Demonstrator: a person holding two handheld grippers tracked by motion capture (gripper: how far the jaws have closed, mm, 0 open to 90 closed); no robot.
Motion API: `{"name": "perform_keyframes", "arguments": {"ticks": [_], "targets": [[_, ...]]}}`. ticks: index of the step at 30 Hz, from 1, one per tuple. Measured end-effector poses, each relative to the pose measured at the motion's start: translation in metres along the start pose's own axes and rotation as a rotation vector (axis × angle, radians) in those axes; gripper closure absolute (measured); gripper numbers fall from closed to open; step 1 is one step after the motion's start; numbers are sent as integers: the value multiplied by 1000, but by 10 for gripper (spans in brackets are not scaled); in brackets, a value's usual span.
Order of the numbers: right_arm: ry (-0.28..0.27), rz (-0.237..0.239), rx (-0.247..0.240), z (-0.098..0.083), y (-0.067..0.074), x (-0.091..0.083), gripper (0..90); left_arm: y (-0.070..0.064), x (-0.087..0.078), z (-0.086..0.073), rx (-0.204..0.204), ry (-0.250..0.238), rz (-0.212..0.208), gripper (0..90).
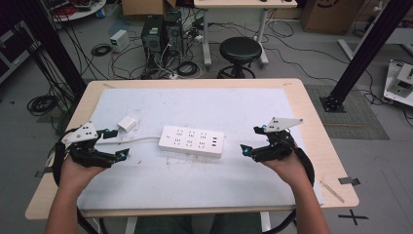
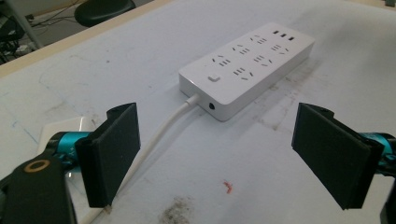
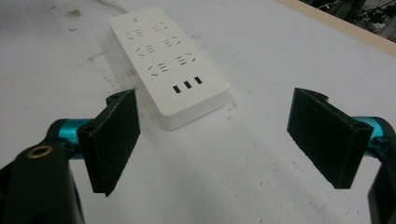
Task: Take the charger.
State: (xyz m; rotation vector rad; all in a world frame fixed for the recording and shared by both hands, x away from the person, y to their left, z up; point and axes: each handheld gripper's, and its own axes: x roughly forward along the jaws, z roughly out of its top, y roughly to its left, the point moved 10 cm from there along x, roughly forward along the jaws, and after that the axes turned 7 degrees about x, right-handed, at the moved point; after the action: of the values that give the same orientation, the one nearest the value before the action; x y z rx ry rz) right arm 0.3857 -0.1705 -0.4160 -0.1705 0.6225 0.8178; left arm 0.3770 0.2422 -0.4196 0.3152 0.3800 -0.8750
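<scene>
Cables, two black computer towers (image 1: 161, 30) and a round black stool (image 1: 240, 50) crowd the grey floor beyond my wooden table (image 1: 316, 126), whose top is covered by a scuffed white mat (image 1: 195, 170).

Centre of mat: flat white rectangular power strip (image 1: 192, 141), lying flat, socket face up. Its white cord (image 1: 141, 140) leaves the end toward my left and runs to a small white plug block (image 1: 126, 123) lying on the mat near my left hand.

Left gripper (image 1: 115, 144): in my left hand, low over the mat, jaws spread wide, nothing between them. Its own view looks along the cord (image 2: 159, 135) to the strip's switch end (image 2: 247, 65); the plug block (image 2: 65, 130) sits partly behind one jaw. A small red fleck (image 2: 228, 186) and a dark smudge mark the mat between the jaws.

Right gripper (image 1: 251, 140): in my right hand, just off the strip's other end, jaws likewise wide apart and empty. Its view shows the USB-port end of the strip (image 3: 170, 60) ahead, apart from both pads.
</scene>
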Motion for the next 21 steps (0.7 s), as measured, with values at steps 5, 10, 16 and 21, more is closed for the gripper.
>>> {"name": "perform_keyframes", "arguments": {"ticks": [5,10,16,21], "targets": [[-5,-2,-5,5,0,-6,173,18,3,3,-20,19,38,154],[-9,-4,7,7,-5,-11,174,40,8,8,-31,41,70,154],[-12,-17,25,4,-9,-12,173,69,25,7,-57,95,103,154],[4,-31,22,0,-10,-8,174,91,44,3,-86,128,126,154]]}}
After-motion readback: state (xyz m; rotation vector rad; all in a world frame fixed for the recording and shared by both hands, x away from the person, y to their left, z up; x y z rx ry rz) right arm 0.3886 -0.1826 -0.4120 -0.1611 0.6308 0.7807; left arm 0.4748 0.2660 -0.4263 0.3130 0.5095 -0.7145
